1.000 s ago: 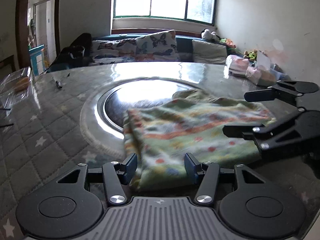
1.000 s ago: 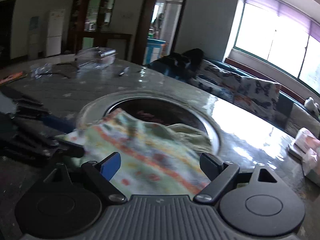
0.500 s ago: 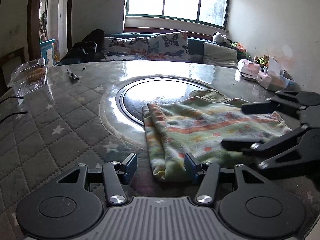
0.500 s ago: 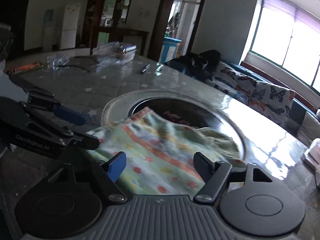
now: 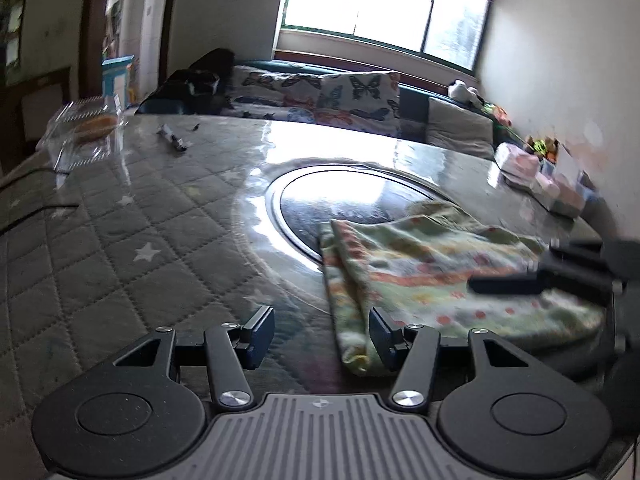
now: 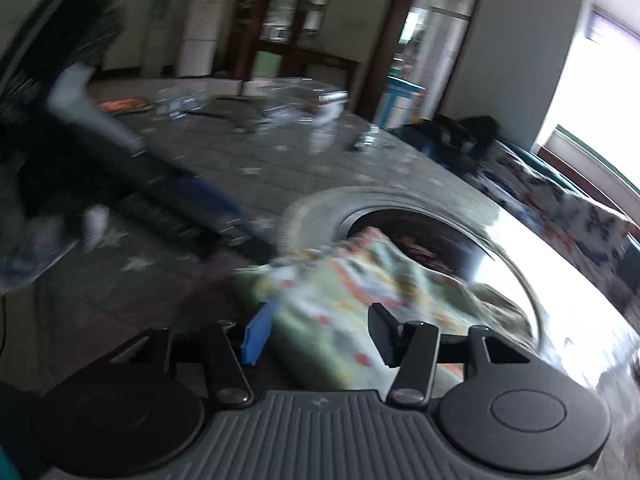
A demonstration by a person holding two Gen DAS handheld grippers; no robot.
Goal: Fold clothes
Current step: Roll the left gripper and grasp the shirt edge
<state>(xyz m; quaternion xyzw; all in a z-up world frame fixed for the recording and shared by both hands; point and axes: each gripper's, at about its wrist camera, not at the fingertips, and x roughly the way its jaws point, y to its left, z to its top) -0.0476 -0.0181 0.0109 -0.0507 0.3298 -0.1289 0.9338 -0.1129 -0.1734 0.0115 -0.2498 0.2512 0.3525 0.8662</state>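
Left wrist alone shows window [image 5: 384, 4]; both hand-held grippers released, beside cloth [image 5: 432, 264].

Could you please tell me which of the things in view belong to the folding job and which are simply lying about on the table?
Part of the job:
- patterned garment, lying folded on the table
- left gripper, jaws open
- right gripper, jaws open

Just lying about:
- clear plastic container
- marker pen
- pink packets
- butterfly cushions on the sofa behind

Pale green cloth [image 5: 432, 264] with orange stripes and dots; grey quilted table cover [image 5: 120, 240] with white stars.
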